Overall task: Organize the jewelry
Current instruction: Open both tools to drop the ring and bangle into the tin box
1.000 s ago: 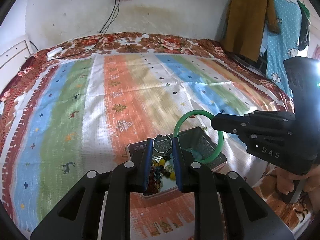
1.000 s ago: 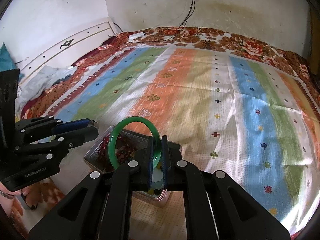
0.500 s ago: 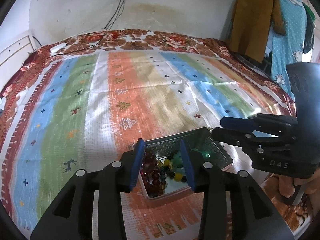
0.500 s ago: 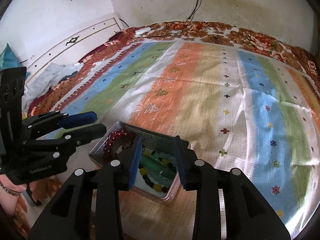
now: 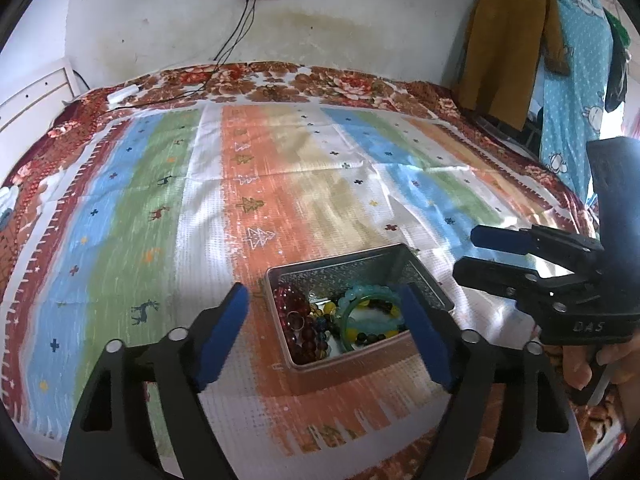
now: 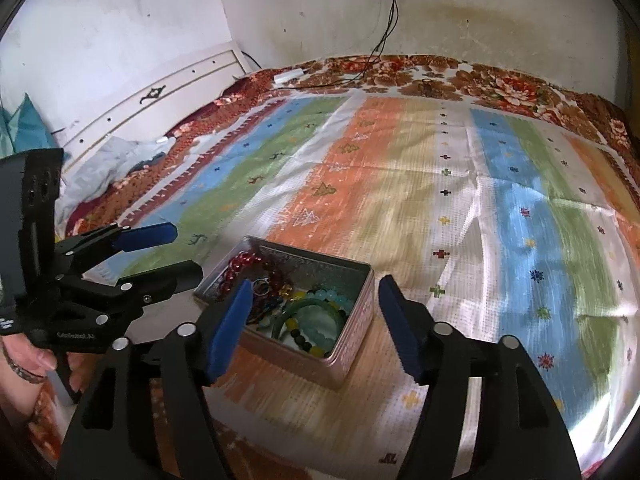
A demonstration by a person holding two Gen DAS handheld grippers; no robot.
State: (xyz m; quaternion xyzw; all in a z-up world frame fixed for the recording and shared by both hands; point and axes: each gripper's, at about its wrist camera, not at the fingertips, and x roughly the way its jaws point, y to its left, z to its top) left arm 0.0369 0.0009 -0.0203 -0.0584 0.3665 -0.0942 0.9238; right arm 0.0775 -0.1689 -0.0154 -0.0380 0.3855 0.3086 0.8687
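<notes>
A silver metal tin [image 5: 344, 268] [image 6: 352, 360] sits on the striped bedspread near its front edge. It holds a green bangle [image 5: 347, 320] [image 6: 316, 306], red bead bracelets [image 5: 298, 320] [image 6: 244, 258], a turquoise bead bracelet [image 5: 372, 292] and several mixed beads. My left gripper [image 5: 324, 332] is wide open and empty, just in front of the tin. My right gripper [image 6: 314, 322] is wide open and empty, above the tin's near side. Each gripper also shows in the other's view, the right [image 5: 496, 256] and the left [image 6: 160, 252].
The bedspread [image 5: 280, 184] covers a large bed. A white charger and cable [image 5: 120, 94] lie at its far edge under a wall socket. Clothes [image 5: 508, 40] hang at the right. A white headboard [image 6: 160, 96] and crumpled cloth are at the left.
My right gripper let the green bangle go into the tin and my left dropped a thin ring there. Both grippers opened wide and drew back from the tin.
</notes>
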